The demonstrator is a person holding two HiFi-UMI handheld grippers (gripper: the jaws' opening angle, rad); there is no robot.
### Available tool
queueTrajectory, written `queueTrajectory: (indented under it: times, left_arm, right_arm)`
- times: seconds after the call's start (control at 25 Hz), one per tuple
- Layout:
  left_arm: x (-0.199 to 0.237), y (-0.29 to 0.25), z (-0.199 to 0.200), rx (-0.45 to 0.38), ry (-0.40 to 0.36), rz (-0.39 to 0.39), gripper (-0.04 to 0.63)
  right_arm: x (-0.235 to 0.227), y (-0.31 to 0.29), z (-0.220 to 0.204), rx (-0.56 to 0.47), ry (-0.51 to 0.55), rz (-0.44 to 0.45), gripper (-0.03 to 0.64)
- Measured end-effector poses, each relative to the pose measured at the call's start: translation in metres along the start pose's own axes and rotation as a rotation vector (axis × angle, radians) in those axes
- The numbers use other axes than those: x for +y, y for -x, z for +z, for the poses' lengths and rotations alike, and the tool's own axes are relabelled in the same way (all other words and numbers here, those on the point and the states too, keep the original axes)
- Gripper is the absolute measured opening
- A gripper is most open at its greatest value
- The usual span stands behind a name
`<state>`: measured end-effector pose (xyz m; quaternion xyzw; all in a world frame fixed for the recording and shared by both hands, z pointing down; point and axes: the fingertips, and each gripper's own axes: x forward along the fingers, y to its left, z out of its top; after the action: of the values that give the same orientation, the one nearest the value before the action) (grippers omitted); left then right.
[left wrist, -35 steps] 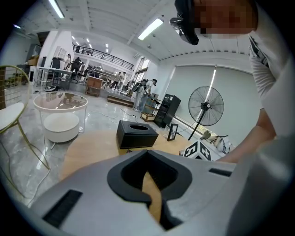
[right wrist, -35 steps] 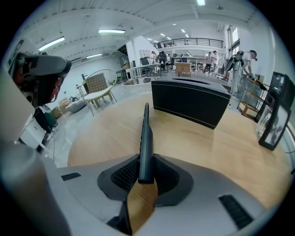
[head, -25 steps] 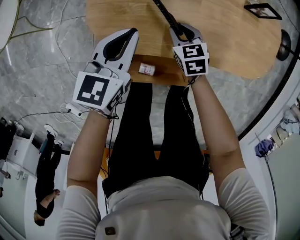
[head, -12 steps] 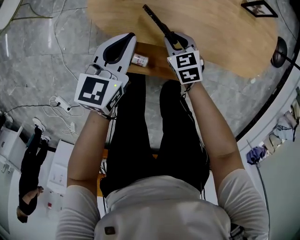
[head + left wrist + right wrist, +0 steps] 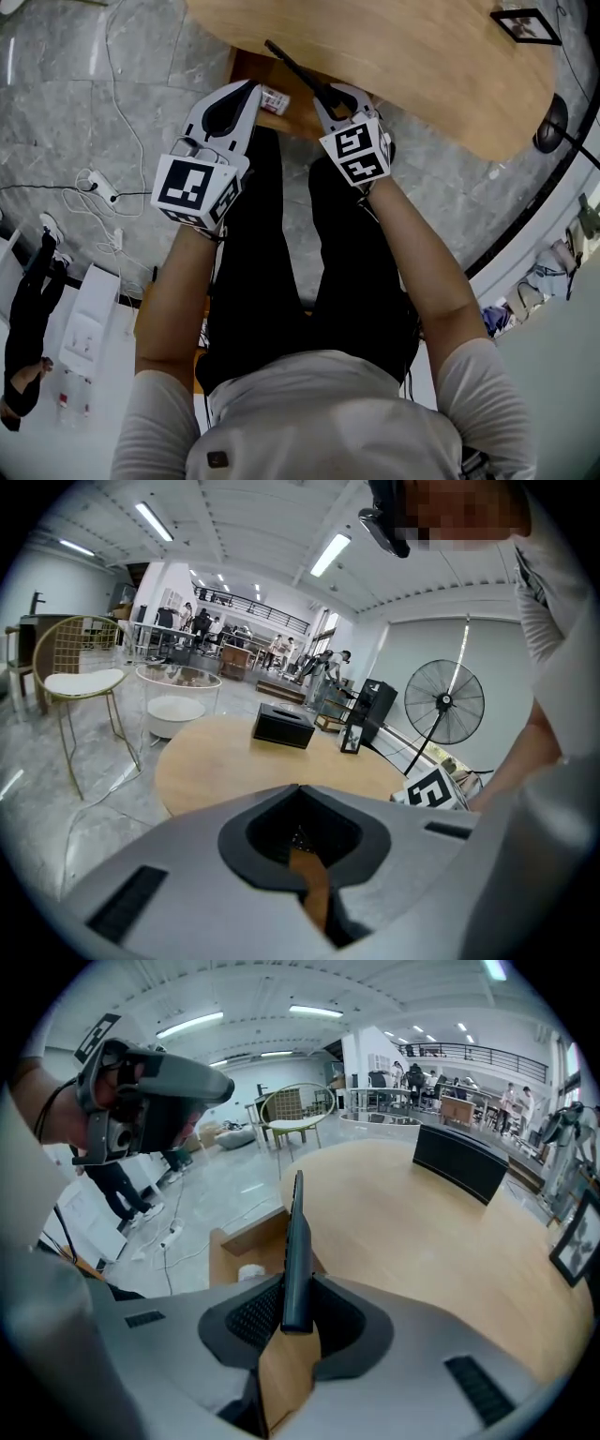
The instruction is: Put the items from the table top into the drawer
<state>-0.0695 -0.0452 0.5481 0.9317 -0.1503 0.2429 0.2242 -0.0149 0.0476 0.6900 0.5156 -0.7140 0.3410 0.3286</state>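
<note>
Open wooden drawer (image 5: 246, 67) pokes out under the round light-wood desk (image 5: 422, 56). Left gripper (image 5: 251, 89) has its fingers closed, empty. Right gripper (image 5: 330, 94) has its fingers clamped on a long thin black rod (image 5: 292, 70) above the drawer. That length could snag the rim or knock the small white bottle (image 5: 275, 98) inside.

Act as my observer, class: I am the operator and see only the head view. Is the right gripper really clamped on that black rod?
Observer: Yes. The right gripper view shows the right gripper with both dark pads pressed against the black rod.
Operator: And the left gripper's jaws?
Observer: In its own view the left gripper is shut, tips together, nothing between them.
Operator: What on the table lies outside my view?
Observer: A black box stands on the table, towards its far side.
</note>
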Motion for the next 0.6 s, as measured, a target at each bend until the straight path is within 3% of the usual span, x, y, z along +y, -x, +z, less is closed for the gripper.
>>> queueTrajectory:
  times: [0.6]
  left_arm:
    - [0.009, 0.001, -0.037, 0.009, 0.036, 0.057, 0.009]
  right_arm:
    - [0.027, -0.030, -0.041, 0.067, 0.114, 0.097, 0.103]
